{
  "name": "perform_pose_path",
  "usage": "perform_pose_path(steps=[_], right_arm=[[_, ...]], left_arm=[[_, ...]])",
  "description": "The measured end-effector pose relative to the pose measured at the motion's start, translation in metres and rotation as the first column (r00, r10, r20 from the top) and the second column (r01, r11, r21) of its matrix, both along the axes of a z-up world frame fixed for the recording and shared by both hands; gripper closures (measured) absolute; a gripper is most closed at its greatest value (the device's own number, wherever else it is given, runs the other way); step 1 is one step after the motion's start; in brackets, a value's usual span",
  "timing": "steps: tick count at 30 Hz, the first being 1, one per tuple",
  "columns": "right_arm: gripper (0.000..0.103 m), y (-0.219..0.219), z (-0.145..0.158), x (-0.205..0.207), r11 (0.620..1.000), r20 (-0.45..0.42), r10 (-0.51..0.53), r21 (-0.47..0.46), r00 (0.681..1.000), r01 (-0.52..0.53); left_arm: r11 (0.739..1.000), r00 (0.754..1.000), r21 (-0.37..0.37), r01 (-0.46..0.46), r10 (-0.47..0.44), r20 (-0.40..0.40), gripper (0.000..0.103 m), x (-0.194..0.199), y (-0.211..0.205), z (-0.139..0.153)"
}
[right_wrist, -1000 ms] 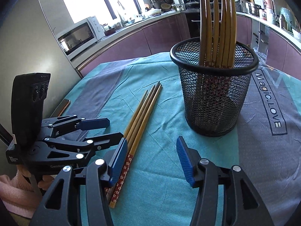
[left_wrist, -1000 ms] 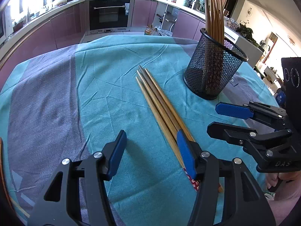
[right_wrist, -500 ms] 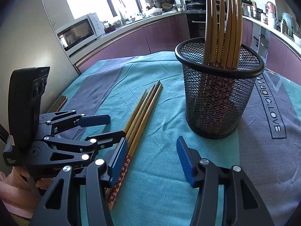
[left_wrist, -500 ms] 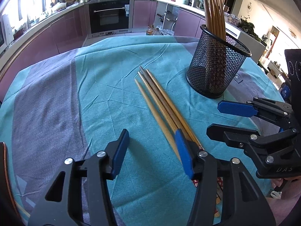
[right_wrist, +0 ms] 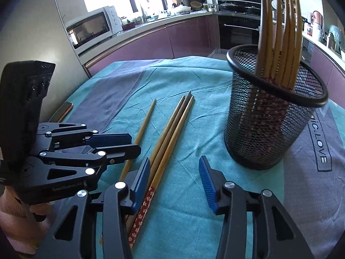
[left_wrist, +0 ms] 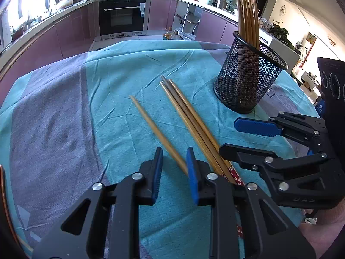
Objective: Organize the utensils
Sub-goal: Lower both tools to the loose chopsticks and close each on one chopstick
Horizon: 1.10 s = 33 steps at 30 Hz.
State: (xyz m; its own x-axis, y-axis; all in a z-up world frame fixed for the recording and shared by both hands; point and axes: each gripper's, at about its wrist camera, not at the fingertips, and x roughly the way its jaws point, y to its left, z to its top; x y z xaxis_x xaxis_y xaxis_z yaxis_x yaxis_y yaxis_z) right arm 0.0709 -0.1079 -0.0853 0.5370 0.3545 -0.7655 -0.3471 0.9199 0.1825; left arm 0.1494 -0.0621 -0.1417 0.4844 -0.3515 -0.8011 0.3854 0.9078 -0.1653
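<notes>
One bamboo chopstick [left_wrist: 151, 123] lies apart from a bundle of three chopsticks [left_wrist: 189, 116] on the teal cloth. My left gripper [left_wrist: 175, 164] has its jaws closing around the single chopstick's near end; the stick rests against the right pad, and a gap remains at the left pad. In the right wrist view my right gripper [right_wrist: 174, 172] is also closing, and the bundle [right_wrist: 172, 127] runs between its jaws beside the left pad, not pinched. A black mesh cup [right_wrist: 263, 129] to the right holds several upright chopsticks [right_wrist: 278, 43].
A phone [right_wrist: 64, 110] lies at the table's left edge. The two grippers are side by side, close together; the right gripper [left_wrist: 229, 137] is just right of the bundle. Beyond the table stand kitchen cabinets, an oven and a microwave [right_wrist: 90, 28].
The single chopstick has swung left, away from the other three. The left jaws have narrowed around it. The right jaws have narrowed a little and edged towards the bundle.
</notes>
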Motion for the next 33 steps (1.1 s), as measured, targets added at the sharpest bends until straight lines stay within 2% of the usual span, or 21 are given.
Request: perform_pose_path(steps=[7,12,16,26,28,30,33], right_arm=[[0.068,0.002,-0.004,0.001,1.0,-0.009,-0.003,-0.014,1.0,0.003],[0.07,0.001,-0.005,0.001,1.0,-0.014,-0.009,-0.018,1.0,0.009],[0.075,0.005,-0.006,0.003,0.999,-0.015,-0.019,-0.048,1.0,0.018],[0.075,0.013,-0.007,0.014,0.995,0.013,-0.047,-0.086,0.999,0.048],[0.085,0.014,-0.008,0.016,0.995,0.015,-0.056,-0.086,0.998,0.057],[0.093,0.012,-0.008,0.018,0.996,0.002,-0.065,-0.067,0.998,0.065],[0.096,0.008,-0.008,0.018,0.996,-0.007,-0.075,-0.039,0.997,0.075]], left_arm=[[1.0,1.0,-0.015,-0.001,0.001,-0.007,0.085,0.003,0.007,0.0],[1.0,1.0,-0.001,-0.006,0.006,-0.001,0.083,0.003,0.008,0.001],[1.0,1.0,0.01,-0.005,0.005,0.0,0.081,0.005,0.008,0.001],[0.999,1.0,0.036,-0.021,0.021,0.007,0.078,0.016,0.002,0.002],[0.999,1.0,0.042,-0.029,0.029,0.01,0.078,0.017,-0.001,0.002],[0.998,0.999,0.051,-0.041,0.041,0.014,0.083,0.018,-0.002,0.001],[0.998,0.998,0.03,-0.064,0.064,0.005,0.086,0.019,0.001,0.002]])
